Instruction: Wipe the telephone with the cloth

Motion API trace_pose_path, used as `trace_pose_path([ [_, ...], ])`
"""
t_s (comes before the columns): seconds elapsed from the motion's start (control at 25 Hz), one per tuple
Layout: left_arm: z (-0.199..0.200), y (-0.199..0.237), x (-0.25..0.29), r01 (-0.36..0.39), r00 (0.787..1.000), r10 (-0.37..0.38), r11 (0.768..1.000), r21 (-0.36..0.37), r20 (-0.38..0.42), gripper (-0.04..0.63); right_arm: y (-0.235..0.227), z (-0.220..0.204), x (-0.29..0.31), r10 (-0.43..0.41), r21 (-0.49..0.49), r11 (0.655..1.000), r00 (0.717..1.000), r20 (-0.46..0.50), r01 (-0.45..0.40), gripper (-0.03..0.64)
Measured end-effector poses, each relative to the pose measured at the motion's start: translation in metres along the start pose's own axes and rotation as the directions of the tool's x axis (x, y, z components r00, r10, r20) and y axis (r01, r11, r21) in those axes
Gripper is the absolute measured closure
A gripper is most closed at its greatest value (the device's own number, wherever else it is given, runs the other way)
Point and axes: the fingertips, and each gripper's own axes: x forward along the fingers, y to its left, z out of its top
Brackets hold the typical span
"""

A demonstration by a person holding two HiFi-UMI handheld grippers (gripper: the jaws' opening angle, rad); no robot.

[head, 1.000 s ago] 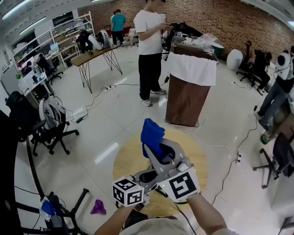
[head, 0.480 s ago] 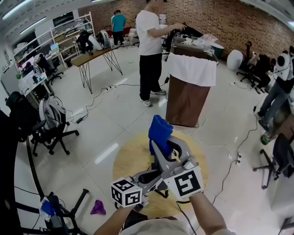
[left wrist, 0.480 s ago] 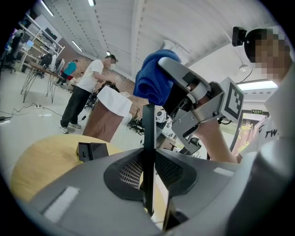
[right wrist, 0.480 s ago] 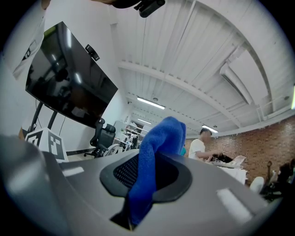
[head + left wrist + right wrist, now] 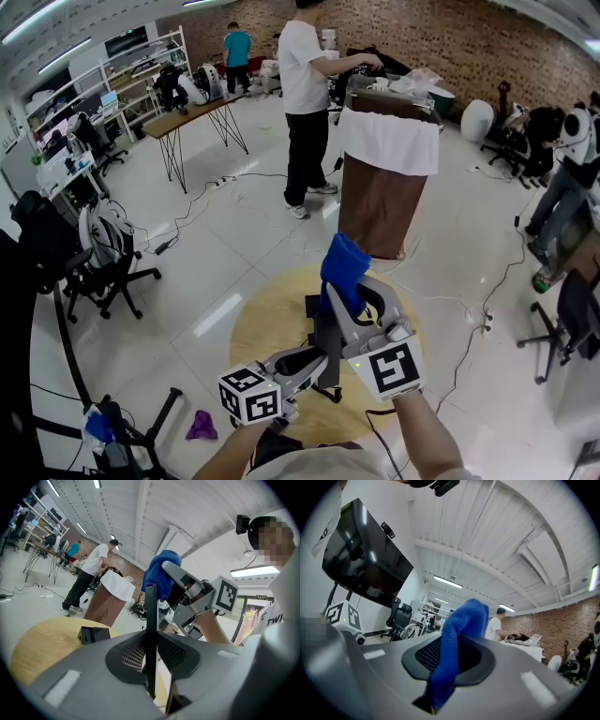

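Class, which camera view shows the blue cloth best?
The right gripper view: the cloth is close and central, pinched in the right gripper. The head view shows the cloth small, sticking up from that gripper. The left gripper view shows only its upper part, behind the telephone.

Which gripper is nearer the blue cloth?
Right. The right gripper is shut on the blue cloth, which sticks up from it. The left gripper sits lower beside it, holding the black telephone.
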Motion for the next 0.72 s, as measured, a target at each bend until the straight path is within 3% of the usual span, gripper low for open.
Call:
trace_pose_path([
  [0.56, 0.011, 0.002, -0.009, 0.004, 0.998, -0.002, 1.000, -0.030, 0.056, 0.532, -0.015, -0.015, -0.008, -0.041, 0.036, 0.998, 0.999, -0.025, 0.042, 0.555],
  [0.72, 0.015, 0.002, -0.011, 0.022, 0.997, -0.017, 0.997, -0.070, 0.079, 0.532, -0.013, -0.017, -0.010, -0.032, 0.068, 0.997, 0.999, -0.025, 0.034, 0.555],
])
